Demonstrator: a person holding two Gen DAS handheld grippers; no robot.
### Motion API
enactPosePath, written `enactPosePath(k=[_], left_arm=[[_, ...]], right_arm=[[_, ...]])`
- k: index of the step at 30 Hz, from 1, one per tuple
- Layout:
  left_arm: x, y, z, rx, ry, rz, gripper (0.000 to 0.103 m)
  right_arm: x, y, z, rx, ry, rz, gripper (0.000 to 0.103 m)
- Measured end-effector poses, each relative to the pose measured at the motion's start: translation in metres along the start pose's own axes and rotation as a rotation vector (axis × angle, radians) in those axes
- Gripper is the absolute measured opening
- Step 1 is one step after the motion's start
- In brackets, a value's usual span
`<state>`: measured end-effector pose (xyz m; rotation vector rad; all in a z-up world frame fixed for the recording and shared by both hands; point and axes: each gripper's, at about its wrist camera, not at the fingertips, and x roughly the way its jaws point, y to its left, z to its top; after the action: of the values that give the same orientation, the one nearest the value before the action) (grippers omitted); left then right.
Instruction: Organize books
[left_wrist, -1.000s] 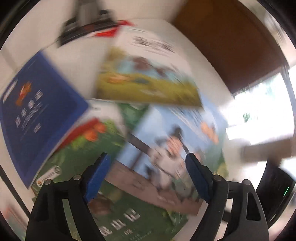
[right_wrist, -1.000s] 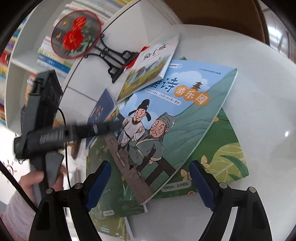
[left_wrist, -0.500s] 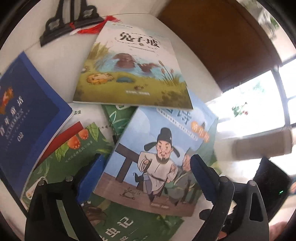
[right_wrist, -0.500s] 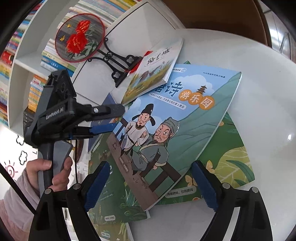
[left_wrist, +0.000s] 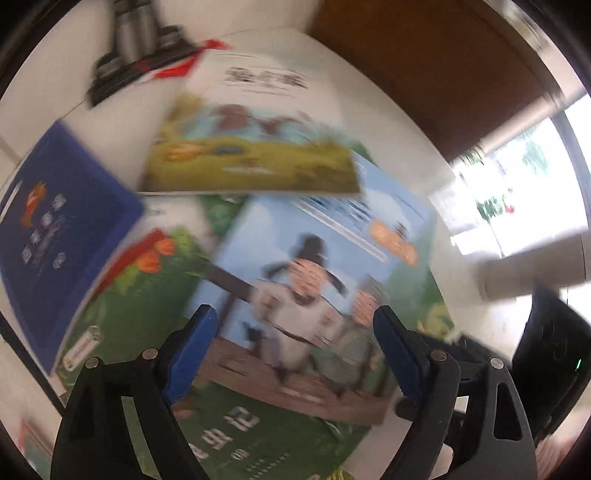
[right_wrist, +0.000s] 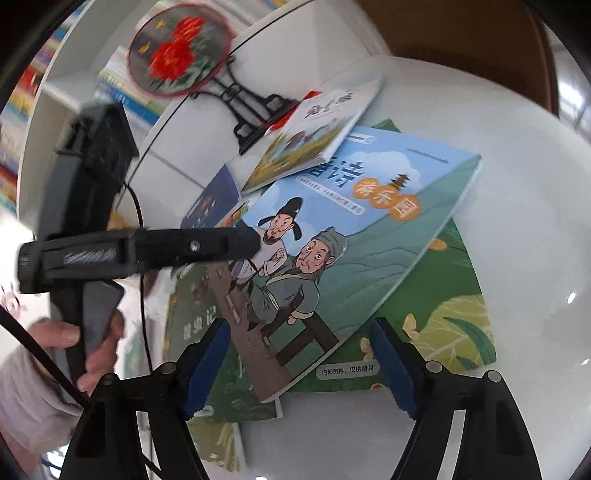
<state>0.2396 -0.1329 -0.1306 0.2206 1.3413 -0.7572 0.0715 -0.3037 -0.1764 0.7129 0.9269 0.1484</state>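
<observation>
On the left, the left gripper (right_wrist: 255, 240) hovers released, jaws just narrowing, over the picture book (right_wrist: 347, 236) topping a loose pile on the counter (right_wrist: 517, 155). Thin, floppy, slick cover: best pinched at its overhanging edge. Right gripper (right_wrist: 299, 365) is released too, narrowing.

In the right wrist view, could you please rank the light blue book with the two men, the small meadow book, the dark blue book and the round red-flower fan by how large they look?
1. Light blue book, clearly largest.
2. Small meadow book and round fan: look alike in size; the fan stands farther back, so unranked.
3. Dark blue book, though the left gripper and other books hide part of it.
</observation>
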Motion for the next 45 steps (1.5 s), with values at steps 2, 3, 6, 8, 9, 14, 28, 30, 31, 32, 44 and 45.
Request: enactPosePath(k=[2, 3, 6, 8, 9, 14, 28, 30, 31, 32, 44, 45], left_arm=[[0.0, 0.015, 0.002, -0.049, -0.017, 0.005, 0.095], [0.004, 0.02, 0.005, -0.071, 0.004, -0.004, 0.095], [0.012, 0.02, 0.007, -0.056, 0.033, -0.029, 0.097], [0.014, 0.013, 0.006, -0.028, 0.028, -0.041, 0.097], [0.014, 0.007, 0.003, -0.005, 0.019, -0.016, 0.097], [0.017, -0.012, -0.011, 0.08, 0.034, 0.054, 0.097], [0.011, -0.013, -0.057, 0.009, 0.024, 0.065, 0.097], [0.007, -0.01, -0.066, -0.019, 0.019, 0.066, 0.097], [0.005, -0.011, -0.068, -0.031, 0.013, 0.065, 0.097], [0.0, -0.011, -0.079, -0.045, 0.007, 0.063, 0.097], [-0.018, 0.028, -0.141, -0.315, -0.057, -0.052, 0.097], [-0.017, 0.03, -0.137, -0.327, -0.063, -0.053, 0.097]], right_arm=[[-0.001, -0.003, 0.001, 0.029, -0.001, 0.013, 0.076], [-0.001, -0.004, 0.001, 0.039, -0.004, 0.015, 0.077], [0.0, -0.004, 0.001, 0.049, -0.012, 0.023, 0.077], [0.002, -0.002, 0.003, 0.049, -0.012, 0.023, 0.081], [0.004, 0.0, 0.004, 0.049, -0.009, 0.025, 0.083], [0.007, 0.011, 0.003, -0.031, 0.009, -0.026, 0.084], [0.006, 0.024, -0.009, -0.136, 0.092, -0.049, 0.085], [0.006, 0.029, -0.012, -0.153, 0.105, -0.043, 0.086], [0.007, 0.032, -0.014, -0.162, 0.113, -0.039, 0.086], [0.007, 0.034, -0.015, -0.169, 0.119, -0.037, 0.087], [0.012, 0.036, -0.042, -0.191, 0.264, 0.133, 0.082], [0.009, 0.033, -0.044, -0.176, 0.249, 0.15, 0.082]])
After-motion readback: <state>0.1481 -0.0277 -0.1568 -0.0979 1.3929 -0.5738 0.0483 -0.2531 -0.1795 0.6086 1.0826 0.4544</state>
